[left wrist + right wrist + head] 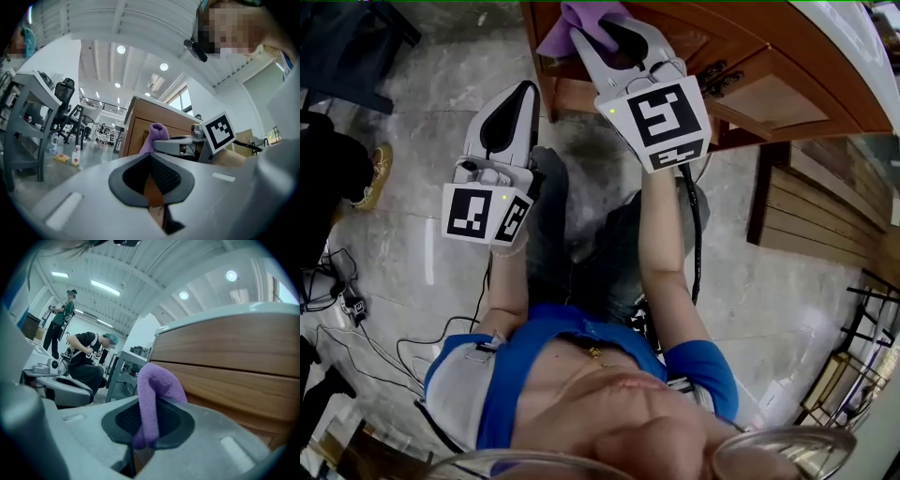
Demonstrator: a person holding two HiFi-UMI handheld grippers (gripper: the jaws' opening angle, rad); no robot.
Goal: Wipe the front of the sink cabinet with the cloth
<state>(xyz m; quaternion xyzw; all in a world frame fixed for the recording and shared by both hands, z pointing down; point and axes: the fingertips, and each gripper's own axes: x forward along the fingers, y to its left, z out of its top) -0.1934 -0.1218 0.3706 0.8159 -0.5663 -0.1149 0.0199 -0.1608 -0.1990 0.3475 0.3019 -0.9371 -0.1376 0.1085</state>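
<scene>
A: Where's the cloth?

B: We see the purple cloth [581, 21] at 12 o'clock in the head view, pinched in the right gripper [614, 42]. In the right gripper view the jaws are clamped on a fold of it. 1 rounded hump sticks out past the tips.

A: Is it on the sink cabinet?

B: The sink cabinet [787, 94] fills 1 to 2 o'clock, with brown wood panels and a dark handle [719, 75]. The hump sits just beside a panel. We cannot tell if it touches.

A: Left gripper?

B: The left gripper [523, 94] is at 8 o'clock from the right one, well apart from the cabinet. Its own view shows the 2 jaws closed together with nothing between them.

A: How does the cloth handle?

B: We judge it soft, light, fleecy and limp, with no breakage risk. It should squash flat and drag on the wood, so friction may tug it out of a shallow pinch. The best hold is deep across the middle of the fold, as now, with the hump forward as the wiping pad and the loose tails behind the jaws. The wood looks smooth and glossy, so light pressure should do. We'd steer round the handle so the nap doesn't snag.
</scene>
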